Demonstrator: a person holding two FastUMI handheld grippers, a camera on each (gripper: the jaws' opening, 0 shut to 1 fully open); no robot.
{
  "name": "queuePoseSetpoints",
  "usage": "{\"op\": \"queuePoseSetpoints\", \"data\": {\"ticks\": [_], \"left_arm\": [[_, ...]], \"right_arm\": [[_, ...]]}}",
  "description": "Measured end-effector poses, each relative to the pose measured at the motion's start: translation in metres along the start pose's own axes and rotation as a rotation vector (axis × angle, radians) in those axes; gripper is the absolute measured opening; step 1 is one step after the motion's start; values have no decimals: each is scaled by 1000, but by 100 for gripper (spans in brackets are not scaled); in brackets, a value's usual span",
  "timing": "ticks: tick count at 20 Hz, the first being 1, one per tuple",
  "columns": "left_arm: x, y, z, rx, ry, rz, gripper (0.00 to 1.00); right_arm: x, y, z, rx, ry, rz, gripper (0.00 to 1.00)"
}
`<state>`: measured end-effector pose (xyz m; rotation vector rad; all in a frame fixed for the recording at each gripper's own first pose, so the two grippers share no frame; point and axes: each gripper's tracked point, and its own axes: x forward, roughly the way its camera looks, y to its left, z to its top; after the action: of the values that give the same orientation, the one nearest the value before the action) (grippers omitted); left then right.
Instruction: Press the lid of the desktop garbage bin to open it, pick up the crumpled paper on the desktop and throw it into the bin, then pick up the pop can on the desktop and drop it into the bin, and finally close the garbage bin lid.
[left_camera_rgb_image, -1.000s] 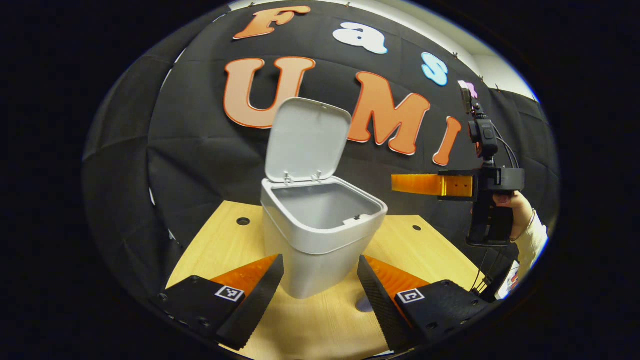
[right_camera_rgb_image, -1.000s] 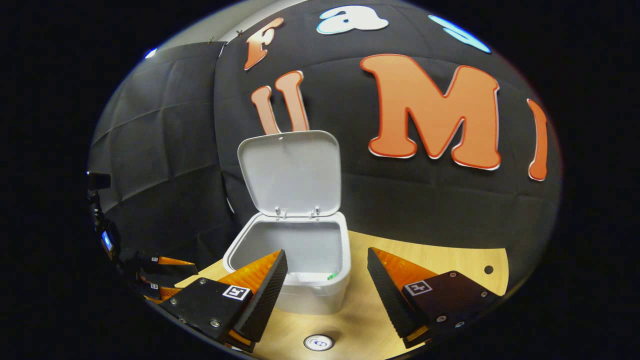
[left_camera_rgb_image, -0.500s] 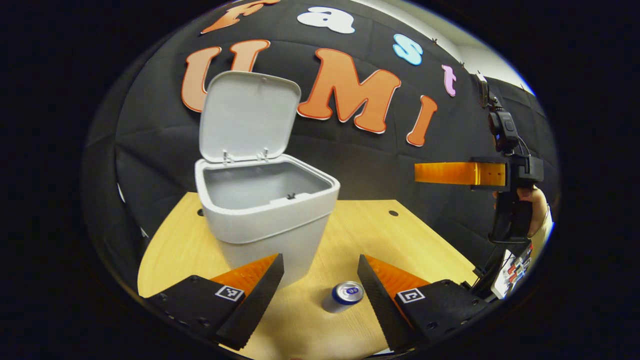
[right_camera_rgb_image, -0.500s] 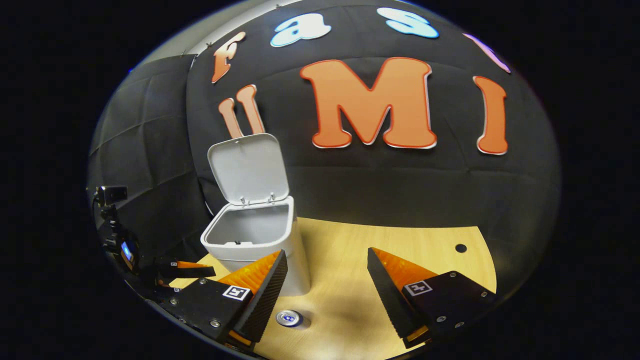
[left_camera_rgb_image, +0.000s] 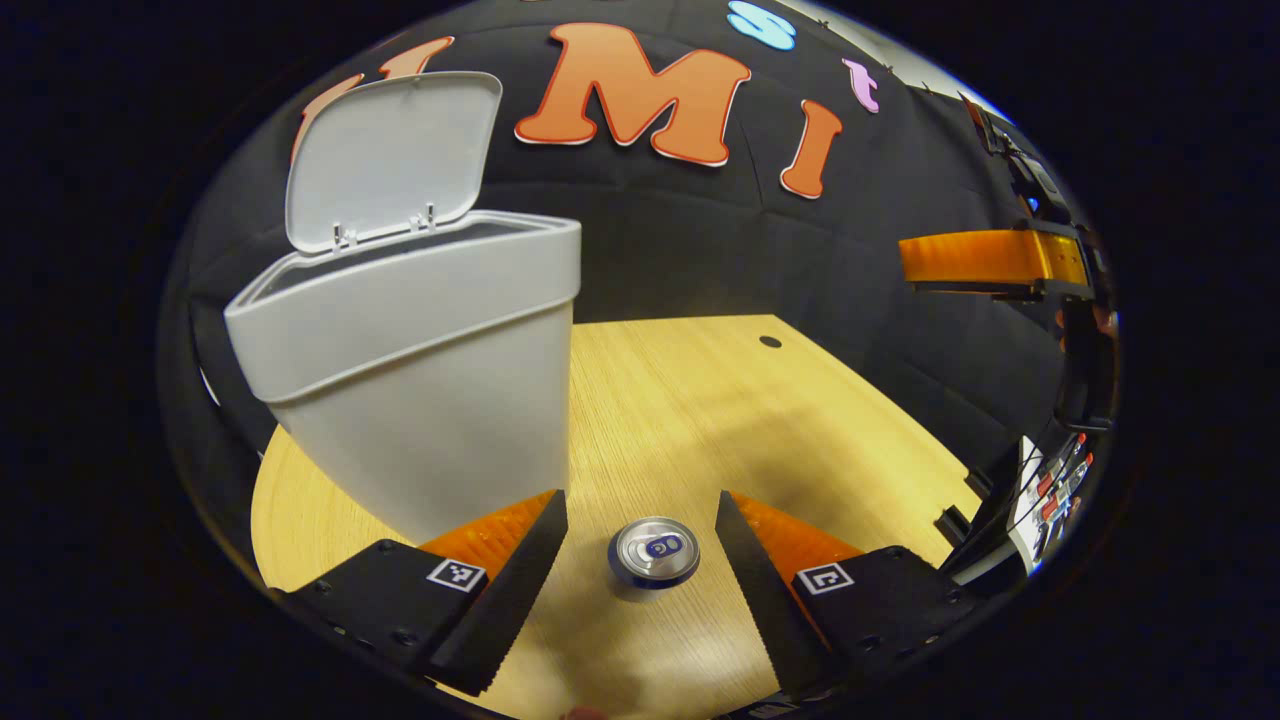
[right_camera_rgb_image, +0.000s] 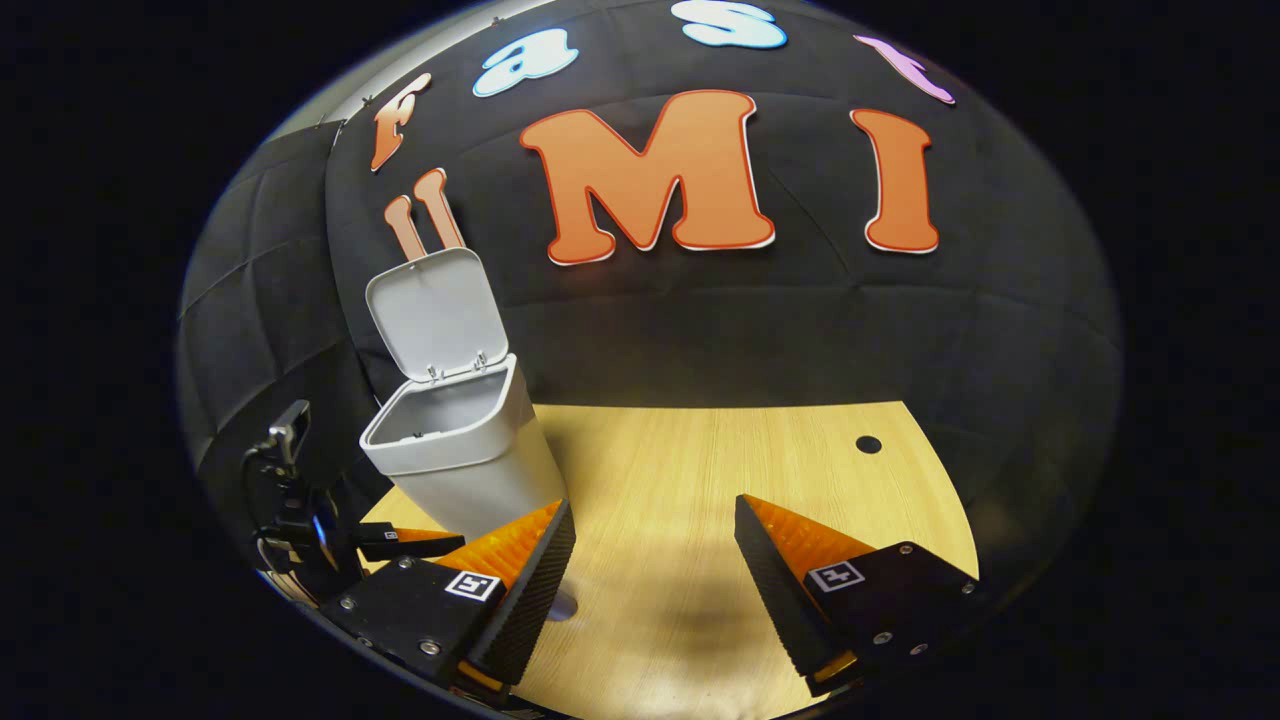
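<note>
The bin (left_camera_rgb_image: 410, 370) stands at the left of the left gripper view with its lid (left_camera_rgb_image: 390, 160) tipped up and back, so the opening step looks done. No crumpled paper lies on the bare wood of the counter (left_camera_rgb_image: 720, 410); my guess is that it has gone into the bin, though the inside is hidden from this low angle.

The pop can (left_camera_rgb_image: 654, 551) stands upright at the bottom centre of that view, directly between the fingers of the left tongs (left_camera_rgb_image: 640, 550). Those fingers are spread apart, one on either side of the can, neither touching it. This looks like the approach for the can pickup, with the squeeze not yet made.

In the right gripper view the right tongs (right_camera_rgb_image: 655, 570) hang with their fingers apart and nothing between them, over the counter at the lower middle, with the bin at centre left.

Left to do, as I judge it: grip the can, drop it into the bin, then shut the lid.
</note>
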<state>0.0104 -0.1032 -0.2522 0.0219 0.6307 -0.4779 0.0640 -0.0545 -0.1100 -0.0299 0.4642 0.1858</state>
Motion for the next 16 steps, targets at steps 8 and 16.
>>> {"op": "queuePoseSetpoints", "data": {"ticks": [8, 16], "left_arm": [[41, -2, -36, 13, 70, -2, 98], [72, -1, -74, 30, 137, 16, 98]], "right_arm": [[-6, -22, -24, 30, 59, -22, 96], [-7, -32, -39, 35, 110, -31, 96]]}}
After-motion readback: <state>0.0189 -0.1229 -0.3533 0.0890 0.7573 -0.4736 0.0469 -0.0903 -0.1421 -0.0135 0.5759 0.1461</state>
